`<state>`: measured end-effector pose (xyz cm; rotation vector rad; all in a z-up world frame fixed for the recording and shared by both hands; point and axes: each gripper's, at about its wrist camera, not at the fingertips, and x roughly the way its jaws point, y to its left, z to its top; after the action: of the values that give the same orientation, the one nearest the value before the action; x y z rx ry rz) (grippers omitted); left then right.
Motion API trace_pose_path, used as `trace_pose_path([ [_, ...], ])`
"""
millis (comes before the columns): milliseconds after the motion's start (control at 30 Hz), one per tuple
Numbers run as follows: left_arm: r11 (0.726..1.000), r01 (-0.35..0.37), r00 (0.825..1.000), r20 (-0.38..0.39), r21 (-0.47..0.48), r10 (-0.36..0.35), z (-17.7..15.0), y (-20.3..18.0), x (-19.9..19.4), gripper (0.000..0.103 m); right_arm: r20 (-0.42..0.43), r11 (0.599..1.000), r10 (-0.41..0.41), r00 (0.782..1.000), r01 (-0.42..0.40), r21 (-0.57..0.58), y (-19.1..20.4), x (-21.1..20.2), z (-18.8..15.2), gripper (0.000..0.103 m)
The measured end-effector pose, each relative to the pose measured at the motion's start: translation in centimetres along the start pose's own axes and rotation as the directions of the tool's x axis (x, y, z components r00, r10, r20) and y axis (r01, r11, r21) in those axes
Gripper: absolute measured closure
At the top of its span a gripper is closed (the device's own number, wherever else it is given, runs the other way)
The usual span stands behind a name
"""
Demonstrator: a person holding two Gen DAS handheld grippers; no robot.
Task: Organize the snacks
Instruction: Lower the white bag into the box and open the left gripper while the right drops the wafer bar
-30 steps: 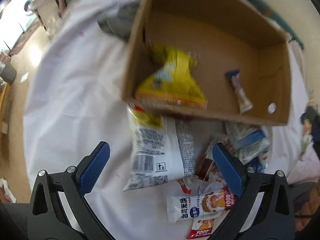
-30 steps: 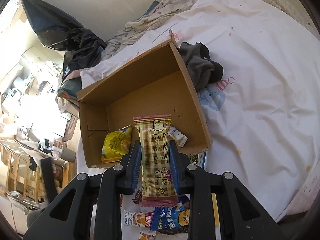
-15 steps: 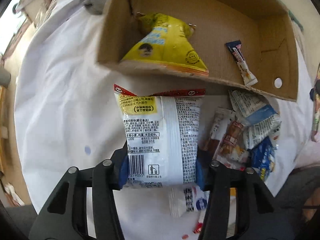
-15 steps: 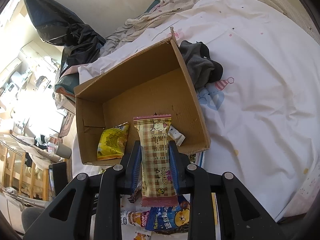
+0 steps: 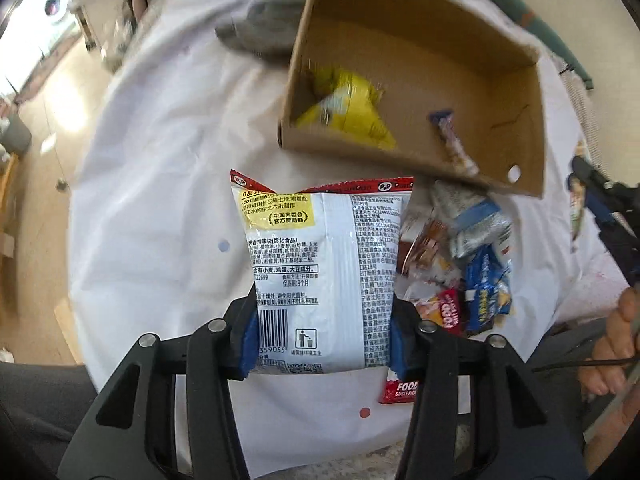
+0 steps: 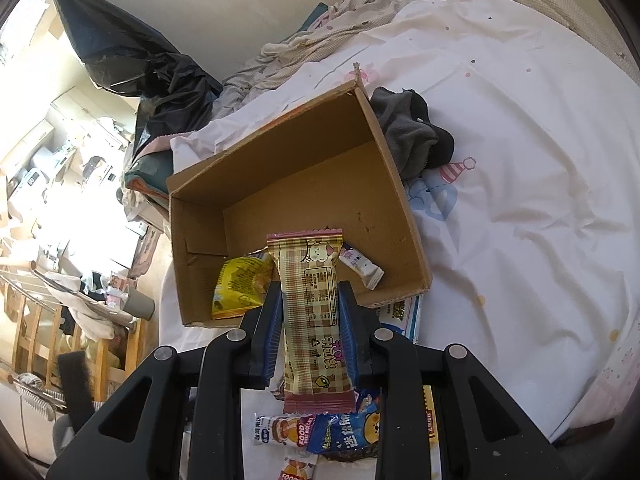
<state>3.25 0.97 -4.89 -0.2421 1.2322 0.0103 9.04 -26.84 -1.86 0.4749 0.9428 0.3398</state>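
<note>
clearly both tools are loaded so two snacks can go in together: the left gripper (image 5: pixel 322 336) pinches the lower part of a white puffed-snack bag (image 5: pixel 320 268), and the right gripper (image 6: pixel 310 328) clamps a checked wafer bar (image 6: pixel 314 312) at its middle, poised over the near wall of the cardboard box (image 6: pixel 400 196). inside the box lie two items, one yellow packet (image 6: pixel 240 286) and one small stick sachet (image 6: pixel 360 266). a loose heap (image 5: pixel 468 256) waits on the white sheet (image 5: pixel 160 184), perhaps half a dozen.
</note>
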Motion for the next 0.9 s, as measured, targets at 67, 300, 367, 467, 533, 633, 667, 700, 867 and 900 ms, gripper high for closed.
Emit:
trace_pose_path([
  [67, 0.999, -0.012, 0.998, 0.068, 0.03, 0.01, 0.2, -0.3, -2.0, 0.057, 0.006, 1.0, 0.005, 1.0, -0.005, -0.001, 0.1, -0.2, 0.0, 0.075],
  [300, 0.996, -0.036, 0.971, 0.239, 0.078, 0.017, 3.9, 0.0, -6.6, 0.057, 0.043, 0.999, 0.039, 0.998, -0.039, 0.009, 0.0, -0.9, 0.8, 0.075],
  [367, 0.996, -0.035, 0.967, 0.254, 0.087, 0.012, 5.0, -0.3, -6.9, 0.057, 0.054, 0.999, 0.042, 0.998, -0.043, 0.006, 0.0, -1.0, 1.3, 0.075],
  [467, 0.994, -0.033, 0.962, 0.272, 0.101, 0.004, 6.7, -0.9, -7.0, 0.057, 0.069, 0.999, 0.038, 0.997, -0.037, -0.011, 0.1, -0.8, 2.4, 0.075],
  [533, 0.994, -0.029, 0.961, 0.277, 0.11, -0.002, 7.5, -1.3, -6.7, 0.057, 0.073, 0.999, 0.033, 0.997, -0.031, -0.028, 0.3, -0.6, 3.2, 0.075],
  [633, 0.993, -0.013, 0.962, 0.271, 0.114, -0.019, 8.7, -2.0, -6.2, 0.057, 0.087, 0.999, 0.023, 0.996, -0.019, -0.046, 0.3, -0.2, 4.4, 0.075],
  [667, 0.994, -0.003, 0.963, 0.267, 0.11, -0.027, 9.2, -2.1, -6.0, 0.057, 0.09, 0.999, 0.02, 0.996, -0.016, -0.048, 0.2, 0.0, 4.7, 0.075],
  [700, 0.994, 0.004, 0.963, 0.266, 0.11, -0.033, 9.5, -2.3, -5.7, 0.057, 0.09, 0.999, 0.019, 0.996, -0.015, -0.049, 0.2, 0.2, 4.9, 0.075],
  [867, 0.99, 0.007, 0.963, 0.265, 0.138, -0.044, 11.2, -3.7, -4.2, 0.057, 0.069, 0.998, -0.011, 0.998, 0.016, -0.068, 0.1, 2.2, 6.2, 0.075],
  [900, 0.989, 0.005, 0.963, 0.265, 0.146, -0.043, 11.6, -4.1, -3.6, 0.057, 0.063, 0.997, -0.015, 0.998, 0.02, -0.071, 0.1, 2.6, 6.3, 0.075],
])
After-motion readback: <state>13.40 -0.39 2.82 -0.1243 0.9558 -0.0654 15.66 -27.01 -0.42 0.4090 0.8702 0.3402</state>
